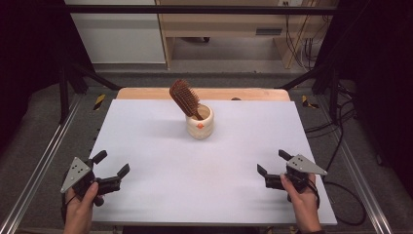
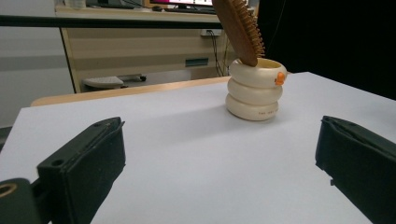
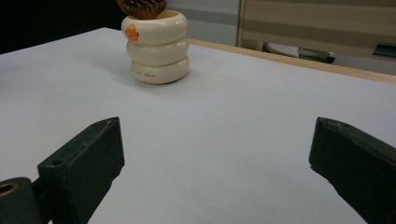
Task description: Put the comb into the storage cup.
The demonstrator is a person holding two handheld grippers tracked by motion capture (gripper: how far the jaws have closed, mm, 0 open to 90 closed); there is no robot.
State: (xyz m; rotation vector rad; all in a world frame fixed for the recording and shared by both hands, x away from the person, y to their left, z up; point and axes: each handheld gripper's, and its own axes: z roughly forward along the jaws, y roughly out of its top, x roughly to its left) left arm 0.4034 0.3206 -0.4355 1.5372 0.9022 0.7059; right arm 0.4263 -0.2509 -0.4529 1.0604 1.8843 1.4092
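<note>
Fingers (image 1: 100, 157) spread wide, both grippers — hairbrush (image 1: 184, 97) well ahead, in cup (image 1: 200, 124)

Hairbrush (image 3: 141, 7) cut off by the top edge in the right gripper view; its handle sits hidden inside the cream holder (image 1: 199, 122) (small lettering on it illegible).

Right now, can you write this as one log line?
hairbrush: leaning in cup | left gripper: open, empty | right gripper: open, empty | both apart from cup
</note>
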